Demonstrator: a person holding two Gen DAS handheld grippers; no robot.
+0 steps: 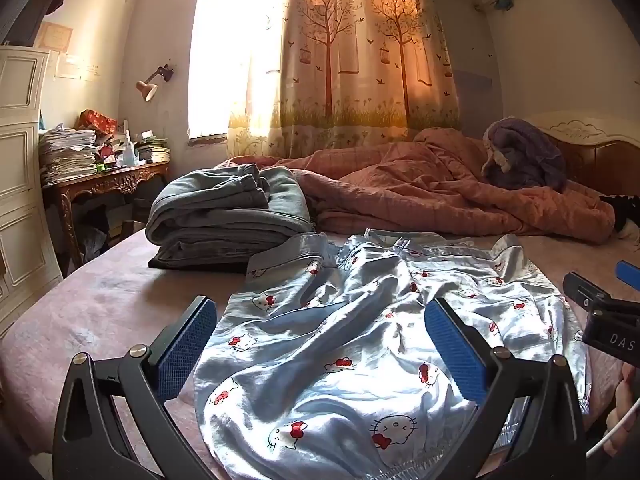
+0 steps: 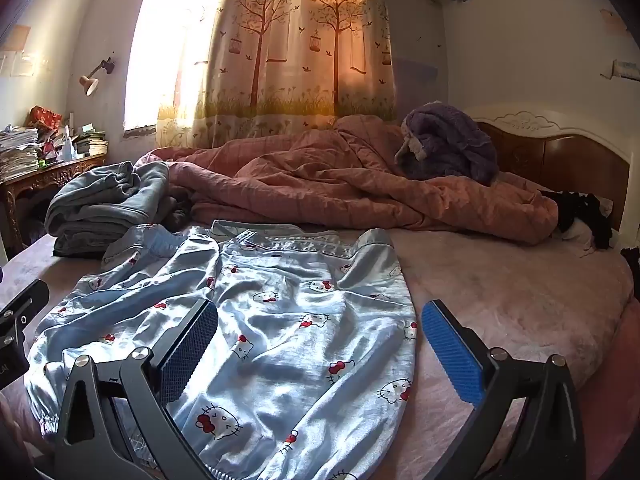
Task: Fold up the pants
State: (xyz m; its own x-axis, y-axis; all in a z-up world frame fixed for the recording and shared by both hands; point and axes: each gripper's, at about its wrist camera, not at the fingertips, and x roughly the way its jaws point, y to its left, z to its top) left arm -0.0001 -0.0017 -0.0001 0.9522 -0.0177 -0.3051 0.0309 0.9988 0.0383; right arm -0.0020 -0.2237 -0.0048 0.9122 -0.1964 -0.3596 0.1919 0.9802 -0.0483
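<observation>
Both released, the left claw (image 1: 320,344) and right claw (image 2: 320,344) hover over pants (image 2: 256,328) beside folded grey clothes (image 1: 228,216).

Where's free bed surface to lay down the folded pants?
Bare sheet right of the pants, bordered by the quilt behind. A smaller patch left of the pants, below the grey folded stack. Crowded behind: stack, quilt, purple blanket.

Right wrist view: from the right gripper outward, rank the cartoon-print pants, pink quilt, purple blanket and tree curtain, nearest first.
1. Cartoon-print pants, spread on the bed just ahead of the right gripper, mostly to its left.
2. Pink quilt, bunched across the bed's far side.
3. Purple blanket, by the headboard, right.
4. Tree curtain, at the window.
</observation>
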